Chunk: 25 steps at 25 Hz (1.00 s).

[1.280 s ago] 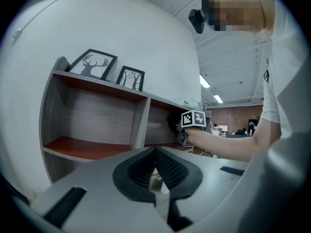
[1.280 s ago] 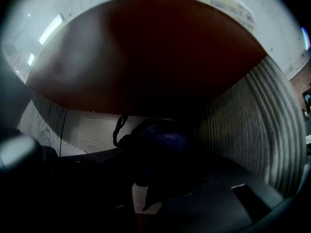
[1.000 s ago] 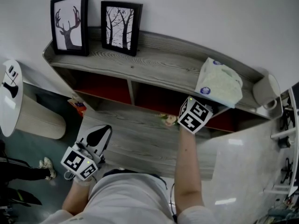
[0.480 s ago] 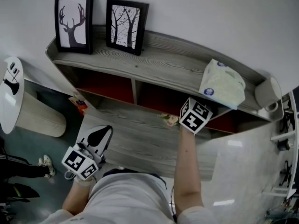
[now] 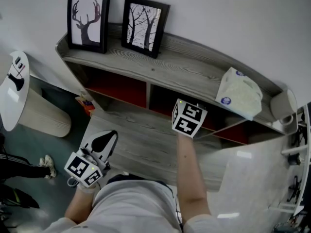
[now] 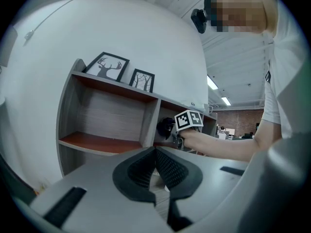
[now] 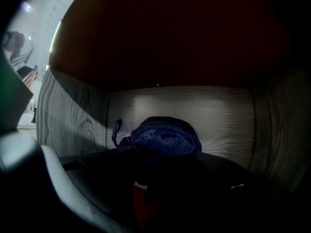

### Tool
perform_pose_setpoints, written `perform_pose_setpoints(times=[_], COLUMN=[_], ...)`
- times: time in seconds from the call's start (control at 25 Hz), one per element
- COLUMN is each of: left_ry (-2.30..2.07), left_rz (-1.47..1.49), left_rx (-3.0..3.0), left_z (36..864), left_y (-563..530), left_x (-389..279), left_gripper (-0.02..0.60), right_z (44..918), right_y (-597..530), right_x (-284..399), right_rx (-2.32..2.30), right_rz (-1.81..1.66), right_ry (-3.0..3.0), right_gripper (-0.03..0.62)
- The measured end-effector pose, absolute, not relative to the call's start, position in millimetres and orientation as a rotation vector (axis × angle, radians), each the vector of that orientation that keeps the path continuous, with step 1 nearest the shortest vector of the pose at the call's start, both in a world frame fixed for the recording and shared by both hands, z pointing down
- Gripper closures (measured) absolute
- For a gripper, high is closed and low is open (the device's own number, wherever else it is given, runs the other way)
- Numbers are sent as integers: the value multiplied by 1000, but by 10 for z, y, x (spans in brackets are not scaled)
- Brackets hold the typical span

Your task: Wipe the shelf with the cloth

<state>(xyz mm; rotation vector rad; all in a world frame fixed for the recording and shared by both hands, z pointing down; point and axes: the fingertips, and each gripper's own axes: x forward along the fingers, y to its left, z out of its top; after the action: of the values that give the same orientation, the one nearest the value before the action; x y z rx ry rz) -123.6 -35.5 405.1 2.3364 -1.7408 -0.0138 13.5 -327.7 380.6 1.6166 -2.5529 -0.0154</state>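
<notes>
A grey wooden shelf (image 5: 184,69) with red inner boards stands against the white wall. My right gripper (image 7: 163,154) reaches into the compartment just right of the divider. It is shut on a bunched dark blue cloth (image 7: 166,136) that fills the space in front of the grey back wall. In the head view only its marker cube (image 5: 187,118) shows; the jaws are hidden under the top board. The left gripper view shows that cube (image 6: 188,120) with the dark cloth (image 6: 165,126) beside it. My left gripper (image 5: 100,143) hangs low at the left, shut and holding nothing.
Two framed pictures (image 5: 88,17) (image 5: 145,26) stand on the shelf top at the left. A tissue pack (image 5: 240,95) and a paper roll (image 5: 283,106) lie at its right end. A round white table (image 5: 14,89) is at far left, a white surface (image 5: 252,178) at the right.
My right gripper has slid left along the compartment with the cloth, toward the divider. The left gripper has stayed in place.
</notes>
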Motion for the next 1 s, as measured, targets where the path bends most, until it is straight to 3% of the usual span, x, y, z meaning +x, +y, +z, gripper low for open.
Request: perform_pose_setpoints(times=[0.4,1.0], left_ry=[-1786,-1796], left_rz=[-31,-34], left_rx=[2294,2282], left_z=[4082,4088], left_y=[-264,-265], left_x=[-1337,-1321], left_gripper=[566,566], right_z=[4034,4592], right_y=[-3050,-3012], right_x=[-742,-770], right_rx=[1181,981], right_rz=[-49,-64], right_ry=[-2616,-2353], right_gripper=[482,485])
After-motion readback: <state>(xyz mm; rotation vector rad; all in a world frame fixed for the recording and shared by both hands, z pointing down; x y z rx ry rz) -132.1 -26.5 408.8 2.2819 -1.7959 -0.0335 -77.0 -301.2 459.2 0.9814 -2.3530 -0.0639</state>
